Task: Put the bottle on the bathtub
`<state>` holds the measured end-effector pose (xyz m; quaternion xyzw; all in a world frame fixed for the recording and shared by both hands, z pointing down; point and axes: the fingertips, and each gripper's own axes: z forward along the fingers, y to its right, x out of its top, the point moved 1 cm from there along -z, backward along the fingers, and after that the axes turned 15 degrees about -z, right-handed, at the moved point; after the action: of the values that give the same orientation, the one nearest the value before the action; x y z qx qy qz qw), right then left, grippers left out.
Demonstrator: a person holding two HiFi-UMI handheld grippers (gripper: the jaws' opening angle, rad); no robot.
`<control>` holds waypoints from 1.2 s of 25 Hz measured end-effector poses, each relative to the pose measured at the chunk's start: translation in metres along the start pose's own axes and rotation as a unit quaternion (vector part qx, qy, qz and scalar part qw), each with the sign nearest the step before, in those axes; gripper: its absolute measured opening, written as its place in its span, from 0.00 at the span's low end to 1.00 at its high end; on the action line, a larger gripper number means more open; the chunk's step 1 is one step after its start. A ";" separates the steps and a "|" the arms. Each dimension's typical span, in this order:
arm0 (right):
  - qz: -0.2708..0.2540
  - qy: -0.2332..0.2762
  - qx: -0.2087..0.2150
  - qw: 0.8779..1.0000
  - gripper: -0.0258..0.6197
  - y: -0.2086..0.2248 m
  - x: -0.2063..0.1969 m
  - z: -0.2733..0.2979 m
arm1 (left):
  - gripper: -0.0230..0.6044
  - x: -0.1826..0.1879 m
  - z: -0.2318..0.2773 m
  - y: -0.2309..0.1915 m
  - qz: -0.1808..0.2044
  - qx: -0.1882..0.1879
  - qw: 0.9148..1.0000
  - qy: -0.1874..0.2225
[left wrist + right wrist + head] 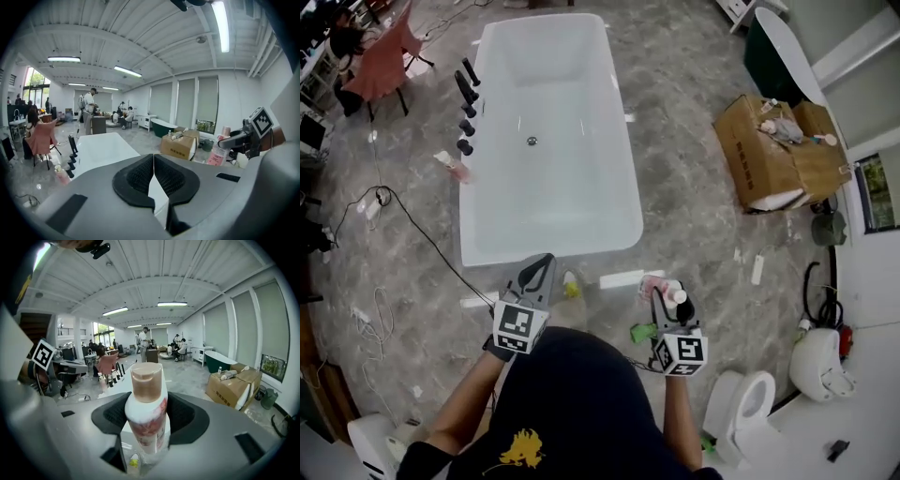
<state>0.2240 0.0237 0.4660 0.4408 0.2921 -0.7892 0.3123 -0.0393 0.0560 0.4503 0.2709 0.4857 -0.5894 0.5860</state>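
Observation:
My right gripper [668, 298] is shut on a white bottle [146, 416] with a pink floral label and a tan cap; the same bottle [677, 296] shows in the head view just off the near right corner of the white bathtub [614, 230]. In the right gripper view the bottle stands upright between the dark pads [185, 417]. My left gripper [540, 272] hangs at the tub's near rim, jaws shut on nothing; its pads [138, 177] meet in the left gripper view, where the bathtub [101, 147] stretches ahead.
Black taps [467, 108] line the tub's left rim, with a pink bottle [456, 167] on the floor beside it. A small bottle [571, 285] lies below the near rim. A cardboard box [769, 150], a dark green tub [780, 56], a toilet [750, 405] and floor cables [412, 225] surround me.

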 end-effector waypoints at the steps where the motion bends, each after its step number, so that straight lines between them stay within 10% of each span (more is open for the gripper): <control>1: -0.013 -0.007 0.006 1.000 0.40 0.003 0.002 0.012 | 0.07 0.004 0.008 -0.006 0.000 0.000 1.000 0.003; 11: -0.091 -0.096 0.085 0.988 0.40 0.011 -0.008 0.127 | 0.07 -0.019 0.031 -0.076 -0.034 0.012 0.999 0.003; 22: -0.206 -0.240 0.180 0.931 0.38 0.023 -0.068 0.230 | 0.07 -0.031 0.059 -0.104 -0.087 0.048 0.994 0.034; 30: -0.096 -0.301 0.122 0.941 0.38 0.061 -0.097 0.303 | 0.07 -0.028 0.082 -0.089 -0.082 0.059 0.995 0.016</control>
<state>0.1548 -0.2151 0.6736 0.1878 0.1266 -0.9408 0.2524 -0.0990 -0.0191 0.5293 0.2738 0.4795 -0.6587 0.5111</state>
